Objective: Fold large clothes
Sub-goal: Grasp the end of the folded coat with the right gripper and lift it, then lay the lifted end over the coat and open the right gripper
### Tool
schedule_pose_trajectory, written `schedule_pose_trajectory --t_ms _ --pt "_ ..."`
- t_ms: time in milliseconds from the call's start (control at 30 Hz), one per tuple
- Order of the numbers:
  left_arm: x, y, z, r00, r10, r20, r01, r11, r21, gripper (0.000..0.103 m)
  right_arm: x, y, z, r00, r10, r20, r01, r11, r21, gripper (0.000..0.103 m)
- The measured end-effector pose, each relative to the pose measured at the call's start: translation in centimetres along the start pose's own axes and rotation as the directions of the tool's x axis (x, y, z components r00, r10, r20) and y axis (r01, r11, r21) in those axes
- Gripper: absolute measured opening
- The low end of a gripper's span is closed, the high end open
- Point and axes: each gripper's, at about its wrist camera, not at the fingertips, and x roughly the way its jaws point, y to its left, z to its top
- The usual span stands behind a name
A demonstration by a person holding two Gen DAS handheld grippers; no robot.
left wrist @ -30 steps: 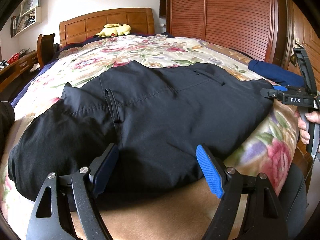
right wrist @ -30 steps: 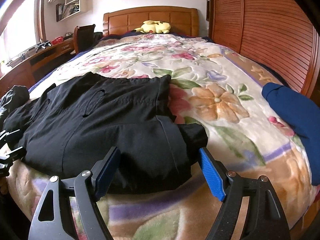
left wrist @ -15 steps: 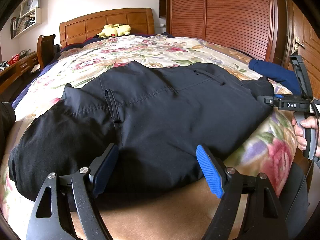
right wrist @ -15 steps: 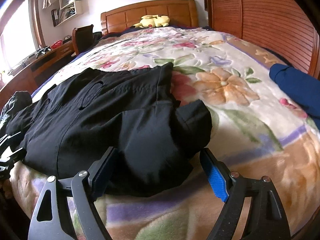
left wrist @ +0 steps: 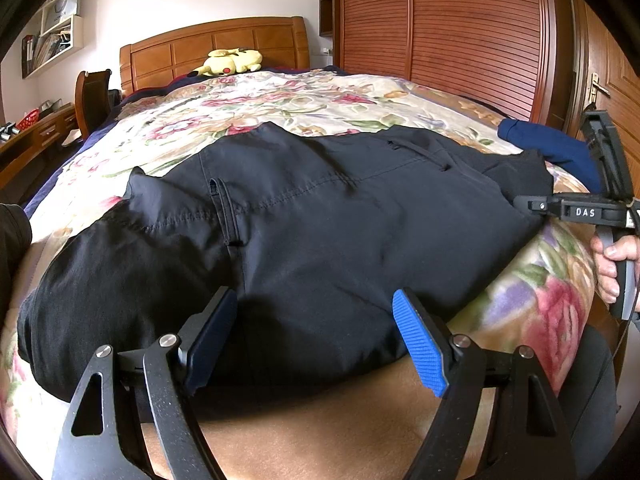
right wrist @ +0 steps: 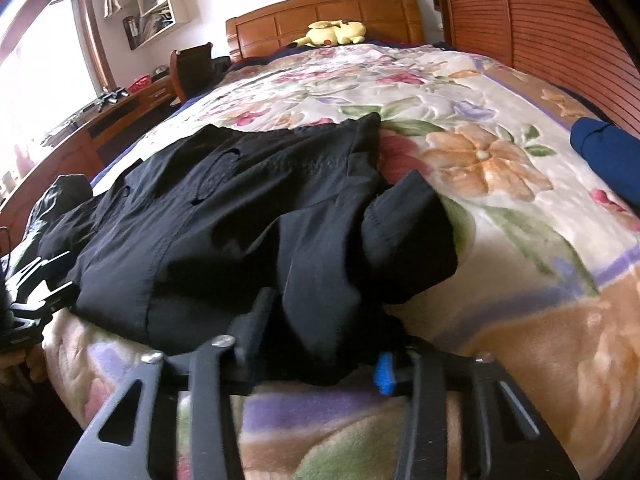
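Note:
A black garment (left wrist: 312, 232) lies spread across the near end of the floral bed. My left gripper (left wrist: 316, 332) is open, with its blue pads either side of the garment's near hem, low over it. In the right wrist view the same garment (right wrist: 224, 224) shows, with a folded flap at its right end. My right gripper (right wrist: 320, 344) has its jaws pushed in around the garment's near right edge; fabric fills the gap and hides the fingertips. The right gripper also shows at the right edge of the left wrist view (left wrist: 532, 205).
The floral blanket (left wrist: 320, 104) covers the bed. A blue folded cloth (left wrist: 548, 146) lies at the right bed edge, also in the right view (right wrist: 608, 156). A yellow plush (left wrist: 232, 62) sits by the headboard. A wooden wardrobe (left wrist: 460, 28) stands right, a desk (right wrist: 100, 124) left.
My right gripper has moved forward onto the garment's right edge and its jaws have narrowed around the fabric. The flap there has bunched up. My left gripper has stayed in place.

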Motion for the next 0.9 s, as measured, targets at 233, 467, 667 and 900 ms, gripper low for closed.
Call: schedule_pose_trajectory --t_ms 233,467,667,900 --pt "-0.2 0.3 0.2 1.0 0.004 0.002 -0.004 1.0 0.001 0.081 -2.8 0.9 2.1 0.997 0.032 0.075 -0.027 0.998 -0.056 0.021" --pt "-1.6 1.3 0.4 0.999 0.0 0.046 0.001 1.0 -0.023 0.081 -5.7 4.3 4.9 0.984 0.048 0.172 -0.021 0.988 -0.156 0.02" --pt "-3.7 3.8 0.5 0.995 0.001 0.105 0.006 0.998 -0.068 0.081 -6.6 7.7 6.9 0.975 0.064 0.212 -0.013 0.972 -0.233 0.02" --pt "-6.1 7.1 -0.2 0.989 0.033 0.146 -0.017 0.994 -0.11 0.081 -6.2 12.0 7.9 0.97 0.093 0.223 -0.012 0.941 -0.337 0.02"
